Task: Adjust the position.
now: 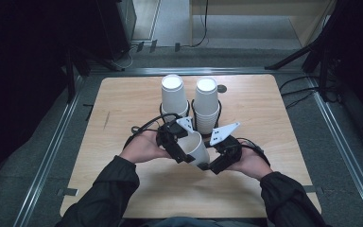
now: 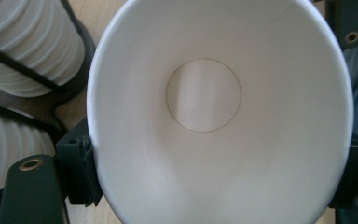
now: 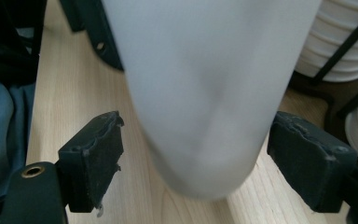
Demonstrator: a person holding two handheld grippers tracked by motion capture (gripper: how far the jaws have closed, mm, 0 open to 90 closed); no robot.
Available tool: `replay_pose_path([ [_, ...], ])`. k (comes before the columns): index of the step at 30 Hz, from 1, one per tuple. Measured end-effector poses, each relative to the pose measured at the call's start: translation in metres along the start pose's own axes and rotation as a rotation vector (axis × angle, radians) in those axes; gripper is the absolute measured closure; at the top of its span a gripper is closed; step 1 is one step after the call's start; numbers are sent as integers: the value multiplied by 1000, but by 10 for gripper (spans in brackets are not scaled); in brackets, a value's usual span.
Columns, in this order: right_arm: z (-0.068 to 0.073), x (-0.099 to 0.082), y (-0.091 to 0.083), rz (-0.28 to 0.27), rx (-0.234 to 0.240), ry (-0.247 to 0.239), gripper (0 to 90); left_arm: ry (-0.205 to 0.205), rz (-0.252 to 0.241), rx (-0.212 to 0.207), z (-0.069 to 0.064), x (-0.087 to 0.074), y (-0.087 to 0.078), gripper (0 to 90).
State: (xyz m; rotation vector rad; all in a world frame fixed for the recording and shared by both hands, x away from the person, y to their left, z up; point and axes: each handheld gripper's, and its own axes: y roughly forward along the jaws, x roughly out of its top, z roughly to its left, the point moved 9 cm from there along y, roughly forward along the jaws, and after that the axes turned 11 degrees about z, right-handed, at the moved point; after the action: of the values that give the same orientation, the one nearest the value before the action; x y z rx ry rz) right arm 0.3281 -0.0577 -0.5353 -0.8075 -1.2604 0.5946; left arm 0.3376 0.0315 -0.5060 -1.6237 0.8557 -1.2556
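Observation:
A white paper cup (image 1: pixel 196 147) is held tilted over the middle of the wooden table (image 1: pixel 123 109), between the two hands. My left gripper (image 1: pixel 188 147) is shut on it: in the left gripper view I look into the cup's mouth (image 2: pixel 205 93), and both pads press its rim. My right gripper (image 1: pixel 210 163) comes from the other side. The cup's base (image 3: pixel 205 116) lies between its jaws, its left pad (image 3: pixel 98 154) stands a little off the wall, and the far pad is close against it.
Two stacks of upturned white cups (image 1: pixel 174 94) (image 1: pixel 206 101) stand in black wire holders just beyond the grippers. Their ribbed rims (image 2: pixel 32 46) (image 3: pixel 340 42) are close beside the held cup. A person's forearms come in from the bottom edge.

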Motion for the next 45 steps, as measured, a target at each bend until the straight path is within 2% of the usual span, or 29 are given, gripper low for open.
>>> replay_pose_path([
  [6,3,0,6,7,5,-18,169,27,1,-15,-7,6,1,155],
  [8,5,0,7,10,13,-21,196,33,-15,-25,-10,9,1,154],
  [11,5,-1,8,21,5,-31,225,41,-16,-14,-11,9,0,147],
  [13,5,-2,7,21,1,-33,232,50,-30,0,-10,10,0,138],
  [14,4,-2,6,22,-13,-39,233,48,-33,-6,-10,10,0,128],
  [17,5,-1,5,23,10,-24,233,35,-55,-21,-9,9,0,104],
  [20,4,1,2,-1,-4,-35,232,44,-86,3,-9,9,-3,95],
  [24,5,2,-3,-14,6,-31,229,26,-131,-15,-11,9,-7,73],
  [25,5,2,-3,-13,0,-32,228,21,-137,-21,-11,9,-8,42],
  [28,2,0,-5,-11,-5,-13,227,5,-143,-6,-9,7,-10,16],
  [29,1,-1,-6,-14,-2,-10,227,5,-156,2,-7,7,-13,16],
  [31,-2,-1,-9,-23,-9,5,227,-15,-199,-23,-8,8,-18,26],
  [33,-4,0,-12,-41,-19,22,226,-12,-210,-16,-5,7,-21,37],
  [35,-5,0,-15,-54,-18,30,226,-34,-230,-16,-2,5,-25,37],
  [39,-10,-2,-22,-71,-34,54,226,-51,-248,-10,1,1,-28,37],
  [40,-12,-2,-24,-77,-43,61,225,-48,-250,1,3,0,-28,37],
  [43,-13,-2,-28,-90,-19,92,225,-59,-259,41,7,-6,-26,76],
  [45,-14,-1,-28,-97,-23,100,225,-84,-272,22,10,-9,-25,76],
])
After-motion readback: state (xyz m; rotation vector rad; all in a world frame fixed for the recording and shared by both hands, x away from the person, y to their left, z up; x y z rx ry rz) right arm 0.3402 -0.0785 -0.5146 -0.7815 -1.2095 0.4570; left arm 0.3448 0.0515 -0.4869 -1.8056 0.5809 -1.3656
